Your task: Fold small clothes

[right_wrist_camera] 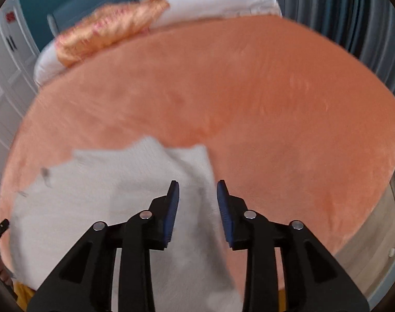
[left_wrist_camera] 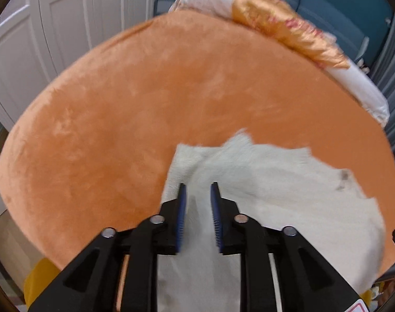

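A: Where's the garment?

B: A white garment (left_wrist_camera: 262, 197) lies rumpled on the orange plush bed cover (left_wrist_camera: 135, 109), at the near edge of the bed. In the left wrist view it fills the lower right; in the right wrist view the same white garment (right_wrist_camera: 98, 197) fills the lower left. There is a small dark mark near one of its edges, too blurred to identify.

A: And the claws?

B: The left claw (left_wrist_camera: 198, 195) hangs over the garment's left portion with its blue pads parted by a narrow gap, white fabric showing between them. I cannot tell whether the pads touch the cloth. The right claw (right_wrist_camera: 197, 192) is spread a bit wider, holding nothing, over the garment's right border, so one pad sits above white fabric and the other above the orange cover.

A: Anything else around?

B: A white pillow (left_wrist_camera: 353, 83) with an orange-gold patterned cloth (left_wrist_camera: 283, 31) draped over it lies at the far end of the bed. White panelled wardrobe doors (left_wrist_camera: 41, 39) stand to one side, and grey-blue curtains (right_wrist_camera: 340, 7) hang on the other.
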`<state>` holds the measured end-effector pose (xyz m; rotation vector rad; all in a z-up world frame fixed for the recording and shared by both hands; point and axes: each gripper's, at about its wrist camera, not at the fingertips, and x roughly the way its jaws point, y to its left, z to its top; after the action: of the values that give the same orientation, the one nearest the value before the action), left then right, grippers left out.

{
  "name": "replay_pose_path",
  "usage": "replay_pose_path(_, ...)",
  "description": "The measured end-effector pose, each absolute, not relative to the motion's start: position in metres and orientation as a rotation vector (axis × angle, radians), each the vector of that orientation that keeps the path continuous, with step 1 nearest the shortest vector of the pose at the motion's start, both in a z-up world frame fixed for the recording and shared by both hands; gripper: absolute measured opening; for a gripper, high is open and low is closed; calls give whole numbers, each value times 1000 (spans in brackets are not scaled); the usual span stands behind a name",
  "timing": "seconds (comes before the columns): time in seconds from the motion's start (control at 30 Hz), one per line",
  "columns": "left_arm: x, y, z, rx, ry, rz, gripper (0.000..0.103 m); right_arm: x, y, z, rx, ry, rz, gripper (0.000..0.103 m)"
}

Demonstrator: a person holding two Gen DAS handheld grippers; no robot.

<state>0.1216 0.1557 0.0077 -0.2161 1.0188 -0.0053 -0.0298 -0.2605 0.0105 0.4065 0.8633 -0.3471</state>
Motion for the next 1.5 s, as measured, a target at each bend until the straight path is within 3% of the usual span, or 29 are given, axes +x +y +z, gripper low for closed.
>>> replay_pose_path(0.1,93,139,25,-243,993,-85,36,-35,-213,24,368,865,-202,30)
replay_pose_path(0.37,38,69,-36,-107,1181,-185,39,-31,-77,-38,258,1082,88,30)
replay_pose_path(0.5,20,66,-42,-37,1127,-179,40,-56,-62,-67,215,1143,109,30)
replay_pose_path(0.6,18,65,-40,-39,1125,-177,40,-64,-66,-57,188,1137,109,30)
replay_pose_path(0.87,12,89,-39,-140,1139,-174,40,-30,-84,-2,241,988,78,31)
replay_pose_path(1.03,0,101,-37,-182,1143,-179,40,1,-69,-51,224,1131,58,31)
replay_pose_path(1.1,-3,112,-32,-218,1134,-176,40,-7,-64,-56,199,1086,52,32)
replay_pose_path(1.17,-6,131,-24,-271,1113,-156,45,-5,-61,-51,171,1100,43,32)
replay_pose_path(1.23,-8,155,-18,-323,1092,-94,59,0,-61,-42,179,1119,36,34)
replay_pose_path(1.37,-3,203,-21,-471,1082,13,63,4,-60,-25,218,1081,49,34)
replay_pose_path(1.5,12,225,-41,-557,1136,40,66,22,-50,-53,202,1147,42,36)
